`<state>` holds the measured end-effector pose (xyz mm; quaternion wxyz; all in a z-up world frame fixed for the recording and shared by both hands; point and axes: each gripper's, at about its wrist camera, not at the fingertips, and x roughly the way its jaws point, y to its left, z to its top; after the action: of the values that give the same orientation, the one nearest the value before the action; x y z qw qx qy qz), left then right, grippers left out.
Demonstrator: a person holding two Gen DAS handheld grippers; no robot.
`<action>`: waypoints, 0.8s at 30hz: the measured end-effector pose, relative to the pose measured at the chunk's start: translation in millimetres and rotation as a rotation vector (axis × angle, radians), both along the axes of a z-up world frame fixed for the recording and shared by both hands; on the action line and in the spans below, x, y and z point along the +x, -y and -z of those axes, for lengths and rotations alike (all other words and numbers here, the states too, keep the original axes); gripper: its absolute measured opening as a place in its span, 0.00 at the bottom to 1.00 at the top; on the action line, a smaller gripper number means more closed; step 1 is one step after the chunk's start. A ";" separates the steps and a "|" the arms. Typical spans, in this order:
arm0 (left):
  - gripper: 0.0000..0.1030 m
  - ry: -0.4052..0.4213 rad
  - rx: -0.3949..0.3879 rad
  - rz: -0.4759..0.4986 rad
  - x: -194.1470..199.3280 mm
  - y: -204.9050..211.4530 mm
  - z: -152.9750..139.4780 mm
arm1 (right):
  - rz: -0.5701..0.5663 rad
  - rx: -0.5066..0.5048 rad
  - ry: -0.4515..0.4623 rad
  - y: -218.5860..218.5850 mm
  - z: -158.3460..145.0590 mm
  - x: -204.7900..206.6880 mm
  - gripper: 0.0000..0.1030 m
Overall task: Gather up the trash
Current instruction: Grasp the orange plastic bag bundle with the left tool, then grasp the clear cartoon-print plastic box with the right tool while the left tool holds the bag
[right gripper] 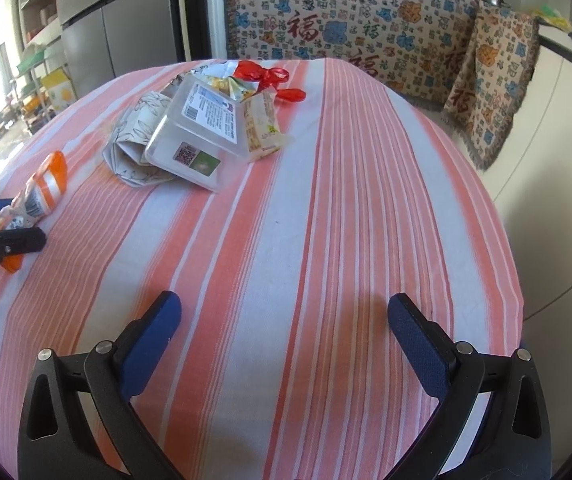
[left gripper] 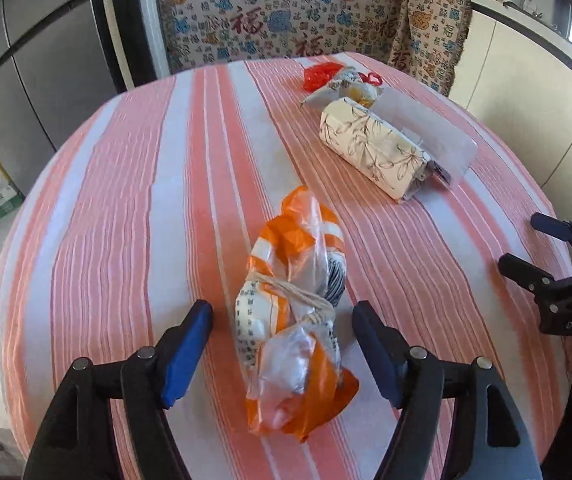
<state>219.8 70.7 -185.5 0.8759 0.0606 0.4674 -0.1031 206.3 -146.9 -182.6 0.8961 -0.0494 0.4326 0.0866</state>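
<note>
Left gripper (left gripper: 282, 322) hanging wide, straddling without touching the crumpled orange-and-white plastic bag tied with string (left gripper: 293, 312), lying at six o'clock on the pink-striped tablecloth (left gripper: 126, 200), right gripper (right gripper: 284, 310) gaping wide over bare cloth, gripping nothing

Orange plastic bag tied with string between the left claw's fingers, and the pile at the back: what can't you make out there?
- Orange bag: its contents, in the left wrist view, hidden by crumpled plastic.
- Same bag in the right wrist view: near end covered by the left claw.
- Clear box: label print too small to read.
- Red wrapper: partly hidden behind the pile in the left wrist view.
</note>
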 end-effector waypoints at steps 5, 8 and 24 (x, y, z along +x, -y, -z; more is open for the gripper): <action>0.83 0.068 -0.023 -0.046 -4.4 -4.1 4.7 | -0.023 -0.009 0.003 -2.8 -0.7 0.3 0.99; 0.84 0.067 -0.022 -0.046 -1.7 -4.9 5.2 | -0.106 -0.078 0.036 -21.0 -7.2 4.4 0.97; 0.84 0.067 -0.040 -0.045 -7.1 -8.5 6.4 | -0.153 0.171 0.006 -15.3 -49.9 26.9 0.37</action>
<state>212.6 79.2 -191.9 0.8941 0.0361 0.4371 -0.0904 233.3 -131.6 -132.8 0.8891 -0.0058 0.4158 0.1914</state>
